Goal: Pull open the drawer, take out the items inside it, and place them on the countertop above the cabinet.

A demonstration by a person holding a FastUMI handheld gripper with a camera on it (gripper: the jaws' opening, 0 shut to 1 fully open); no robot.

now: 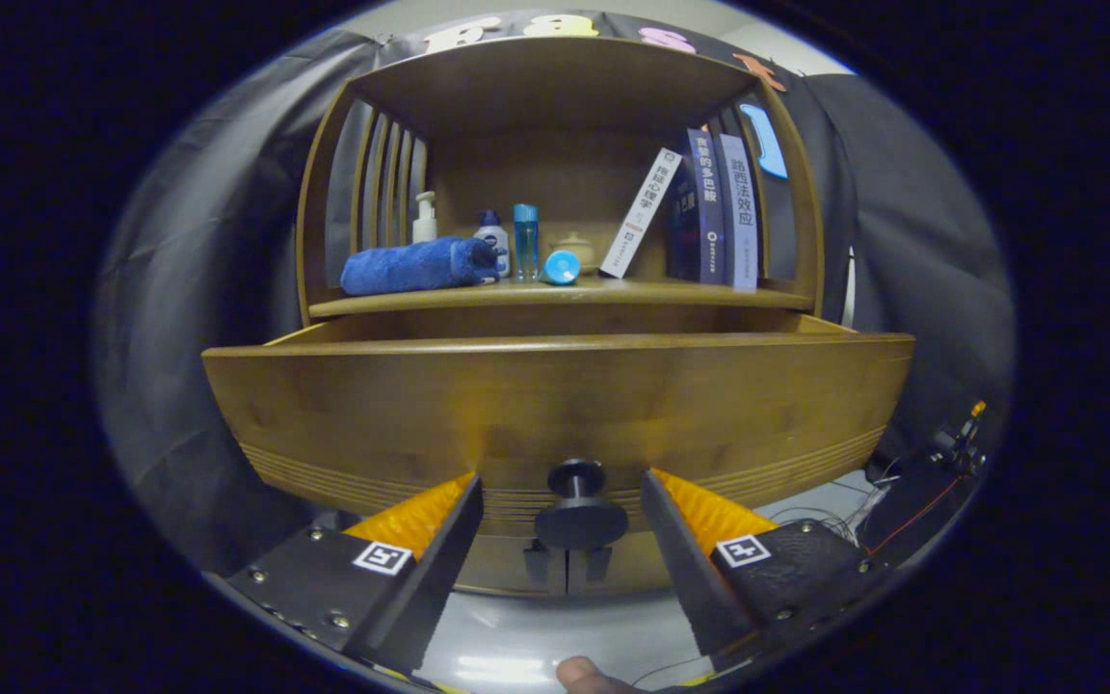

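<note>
The wooden cabinet's drawer [555,405] stands pulled out toward me, its wide front panel close ahead. Its dark round knob [579,501] sits between my two fingers, touching neither. My gripper [563,487] is open, fingertips to either side of the knob, right at the drawer front. The drawer's inside is hidden behind the front panel, so its contents cannot be seen. Above it runs the countertop [700,295], the cabinet's open shelf.
On the countertop lie a rolled blue towel [415,265], a pump bottle [425,218], small bottles [524,241], a blue cap [561,267], a small pot [576,251] and leaning books [709,207]. Cables and a device [940,472] sit lower right. A fingertip [586,675] shows below.
</note>
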